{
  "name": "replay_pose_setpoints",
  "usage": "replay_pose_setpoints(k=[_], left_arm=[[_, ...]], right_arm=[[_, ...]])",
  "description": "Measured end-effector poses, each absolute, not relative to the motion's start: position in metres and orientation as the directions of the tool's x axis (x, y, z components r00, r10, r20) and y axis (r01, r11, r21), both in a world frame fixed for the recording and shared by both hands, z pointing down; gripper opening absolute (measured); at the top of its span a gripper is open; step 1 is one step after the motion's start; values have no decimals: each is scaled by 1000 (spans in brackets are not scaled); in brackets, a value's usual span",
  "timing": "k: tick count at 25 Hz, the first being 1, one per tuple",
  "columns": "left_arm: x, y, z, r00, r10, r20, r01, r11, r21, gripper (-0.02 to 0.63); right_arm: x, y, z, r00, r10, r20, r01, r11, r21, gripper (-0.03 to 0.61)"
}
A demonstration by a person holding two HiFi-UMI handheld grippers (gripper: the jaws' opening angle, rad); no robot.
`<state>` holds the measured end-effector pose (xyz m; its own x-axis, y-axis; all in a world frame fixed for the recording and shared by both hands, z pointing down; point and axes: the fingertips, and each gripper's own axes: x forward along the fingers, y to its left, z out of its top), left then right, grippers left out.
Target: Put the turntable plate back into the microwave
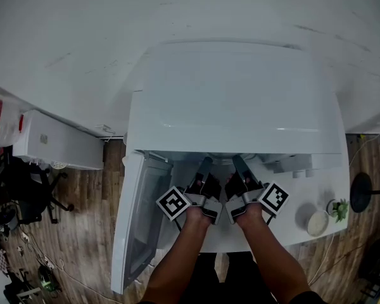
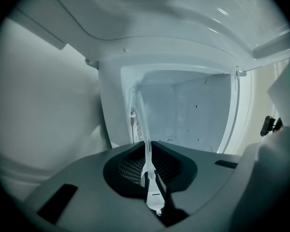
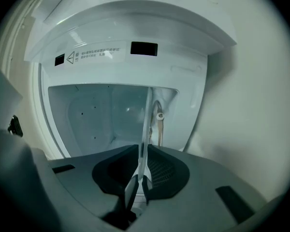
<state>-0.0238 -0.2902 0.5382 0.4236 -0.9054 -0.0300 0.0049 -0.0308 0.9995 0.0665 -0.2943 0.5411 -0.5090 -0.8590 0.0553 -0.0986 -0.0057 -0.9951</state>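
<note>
The clear glass turntable plate [image 2: 141,111] shows edge-on as a thin line in both gripper views. My left gripper [image 2: 149,148] is shut on its rim, and my right gripper [image 3: 142,152] is shut on the plate [image 3: 147,115] too. Both point level into the open cavity [image 2: 193,115] of the white microwave [image 1: 234,100]. In the head view the left gripper [image 1: 206,164] and right gripper [image 1: 238,162] sit side by side at the cavity mouth. There the microwave's top hides the plate. The door [image 1: 139,220] hangs open at the left.
A small white bowl [image 1: 316,222] and a little potted plant [image 1: 337,209] stand on the counter at the right. A white appliance [image 1: 57,141] and a black office chair [image 1: 25,195] are at the left over wooden floor. A black round stand base [image 1: 361,192] is at the far right.
</note>
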Motion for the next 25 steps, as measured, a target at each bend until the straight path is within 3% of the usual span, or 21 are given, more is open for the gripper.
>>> replay_pose_setpoints(k=[10, 13, 16, 20, 25], left_arm=[[-27, -293, 542, 393, -919, 42, -123, -7, 992, 64], [-32, -283, 549, 385, -918, 92, -191, 18, 982, 123], [-35, -269, 553, 384, -916, 118, -254, 18, 967, 124], [-34, -251, 542, 393, -909, 139, -451, -59, 891, 100], [-26, -230, 510, 414, -898, 149, -734, -233, 638, 43]], right_arm=[[63, -281, 531, -548, -835, 42, -155, 52, -987, 21], [62, -277, 524, -561, -826, 55, -246, 102, -964, 9], [63, -271, 522, -577, -810, 104, -428, 191, -883, 15], [59, -257, 516, -596, -790, 143, -581, 301, -757, 15], [61, -238, 494, -586, -792, 172, -725, 417, -549, 15]])
